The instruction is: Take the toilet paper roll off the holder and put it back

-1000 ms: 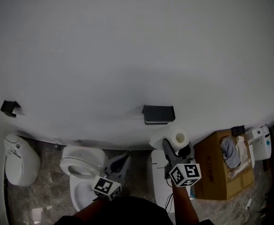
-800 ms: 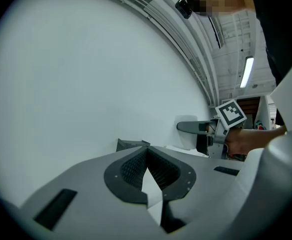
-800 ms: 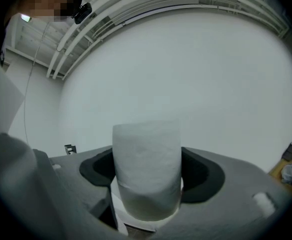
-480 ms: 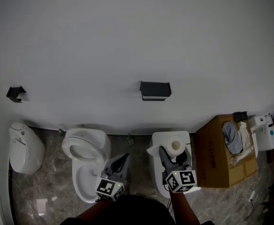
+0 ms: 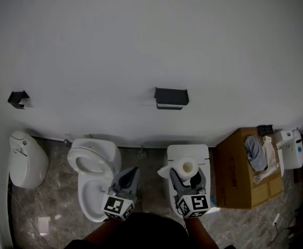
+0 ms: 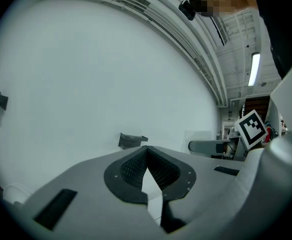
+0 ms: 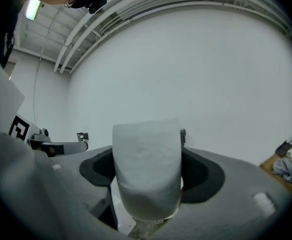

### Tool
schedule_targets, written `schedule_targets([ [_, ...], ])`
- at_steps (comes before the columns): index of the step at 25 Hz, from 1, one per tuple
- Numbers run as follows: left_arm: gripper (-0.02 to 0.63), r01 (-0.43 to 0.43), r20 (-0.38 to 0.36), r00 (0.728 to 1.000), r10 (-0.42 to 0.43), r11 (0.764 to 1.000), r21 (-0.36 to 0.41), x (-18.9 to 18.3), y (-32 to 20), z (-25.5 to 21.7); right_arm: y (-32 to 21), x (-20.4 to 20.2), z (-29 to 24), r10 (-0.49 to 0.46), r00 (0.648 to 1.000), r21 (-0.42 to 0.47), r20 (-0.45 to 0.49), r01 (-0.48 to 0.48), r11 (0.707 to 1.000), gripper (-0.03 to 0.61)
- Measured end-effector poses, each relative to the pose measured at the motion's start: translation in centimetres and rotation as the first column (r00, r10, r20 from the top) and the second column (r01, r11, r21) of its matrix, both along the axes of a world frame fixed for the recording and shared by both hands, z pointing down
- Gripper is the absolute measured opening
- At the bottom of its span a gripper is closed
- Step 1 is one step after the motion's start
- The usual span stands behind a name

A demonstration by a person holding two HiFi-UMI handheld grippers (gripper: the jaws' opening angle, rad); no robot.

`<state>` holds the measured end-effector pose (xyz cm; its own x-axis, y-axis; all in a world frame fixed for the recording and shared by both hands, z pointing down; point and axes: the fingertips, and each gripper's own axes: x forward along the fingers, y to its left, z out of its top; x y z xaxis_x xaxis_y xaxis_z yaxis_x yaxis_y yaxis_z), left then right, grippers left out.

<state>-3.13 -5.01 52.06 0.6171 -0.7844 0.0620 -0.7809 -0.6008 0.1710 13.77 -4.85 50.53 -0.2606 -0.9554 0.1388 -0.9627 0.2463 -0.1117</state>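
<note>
Right claw (image 5: 186,174) grips the toilet paper roll (image 5: 185,166) across its sides. In the right gripper view, both pads of the right claw (image 7: 146,151) press on the roll (image 7: 146,179), with the jaws fairly wide. The roll fills the middle of that view and hides the wall behind it. A loose flap of paper sticks out at the roll's left in the head view.

The roll is off the holder (image 5: 171,98). It sits low in the head view, over a closed white toilet (image 5: 190,150) and well below the black holder on the wall. In the right gripper view a small dark bit peeks out at the roll's right edge. It may be the holder, can't tell.

Left claw (image 5: 132,171) is empty, with its jaws together at the tips. The left gripper view shows the left claw's (image 6: 146,151) pads meeting with nothing between them, and the holder (image 6: 132,140) just above the tips. It hangs over the open toilet (image 5: 91,173).

A second black bracket (image 5: 18,98) is on the wall far left. A rounded white fixture (image 5: 27,162) sits below it, type unclear. A cardboard box (image 5: 234,173) stands right of the closed toilet with grey cloth (image 5: 254,161) inside; its other contents are too small to make out. A white device (image 5: 290,148) at the far right is partly cut off. The person's forearms are cut off at the bottom edge.
</note>
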Motion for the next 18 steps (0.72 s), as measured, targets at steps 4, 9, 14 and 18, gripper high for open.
schedule_targets([
  [4, 0.012, 0.008, -0.004, 1.0, -0.008, 1.0, 0.002, -0.2, -1.3, 0.1, -1.0, -0.8, 0.2, -0.02, 1.0, 0.003, 0.015, 0.02, 1.0, 0.359],
  [9, 0.012, 0.002, -0.003, 1.0, -0.002, 1.0, -0.003, -0.1, -3.6, -0.2, -3.7, -1.3, -1.2, -0.042, 0.999, 0.018, 0.01, 0.042, 0.999, 0.359],
  [14, 0.012, -0.009, 0.001, 1.0, 0.009, 1.0, -0.005, 0.0, -6.3, 0.0, -7.7, -2.2, -3.0, -0.051, 0.999, 0.05, -0.006, 0.051, 0.997, 0.359],
  [18, 0.012, -0.019, -0.002, 1.0, 0.019, 1.0, -0.012, -0.5, -8.7, 0.5, -11.6, -2.3, -4.4, -0.038, 0.999, 0.071, -0.014, 0.038, 0.997, 0.359],
])
